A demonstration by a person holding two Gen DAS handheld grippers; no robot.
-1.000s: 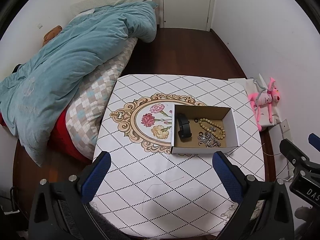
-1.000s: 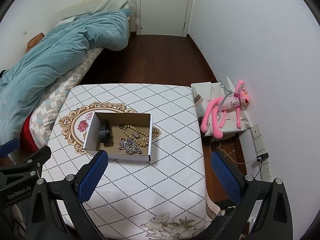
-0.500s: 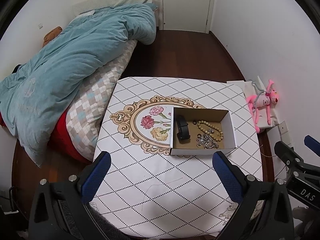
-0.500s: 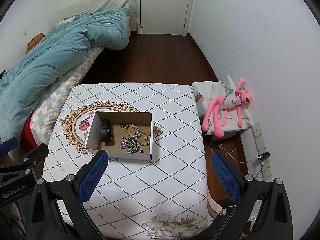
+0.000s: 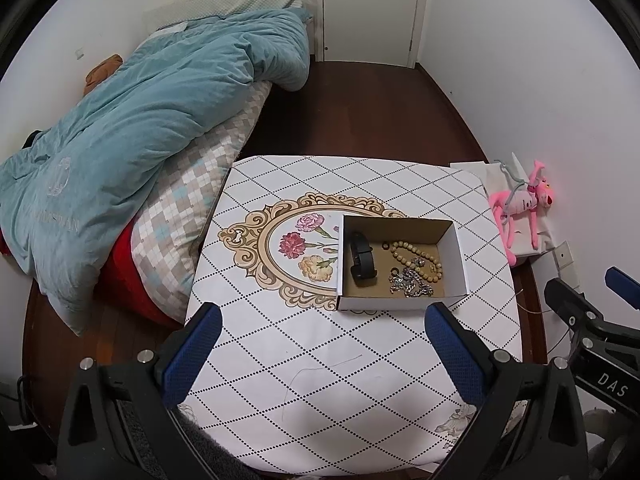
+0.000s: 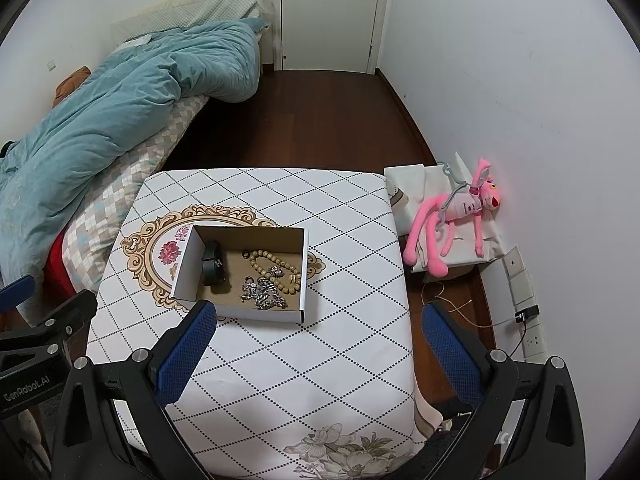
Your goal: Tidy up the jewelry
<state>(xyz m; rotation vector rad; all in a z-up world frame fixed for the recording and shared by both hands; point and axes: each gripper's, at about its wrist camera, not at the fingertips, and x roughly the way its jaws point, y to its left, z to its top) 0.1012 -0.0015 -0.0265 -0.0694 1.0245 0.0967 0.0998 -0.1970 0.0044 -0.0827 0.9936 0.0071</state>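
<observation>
Right now both grippers hang high above the counter with nothing in them: the left gripper [image 5: 320, 344] has its blue pads spread wide, and the right gripper [image 6: 316, 344] is spread just as wide.

All the jewelry sits in an open white box [image 6: 304, 280] near the middle of the counter [image 6: 320, 380]. A black band [image 6: 213, 267] lies at the box's left end. It looks like a light, springy loop, best pinched across its strap. Beside it is a string of tan beads [image 6: 276, 270]; it should be light and limp, likely to drape and swing, so a hold on a few beads at the loop's outer curve seems safest. A silver chain [image 6: 262, 294] is heaped at the near side, touching the beads. It looks slippery and tangle-prone and may drag the beads along if lifted, so a pinch on the top of the heap, raised slowly, seems wise. Two small dark rings [image 5: 386, 246] lie loose on the box floor; they are tiny and hard, and probably tricky for wide pads. The box itself is thin card and would likely slide if bumped.

The counter wears a smooth white diamond-print cloth with a floral medallion partly under the box. A bed [image 5: 188, 184] with a teal quilt [image 5: 140, 120] stands to the left, a pink plush [image 6: 452, 220] lies on the right by the wall, and a white door [image 6: 328, 12] closes off the far end over dark wood floor.
</observation>
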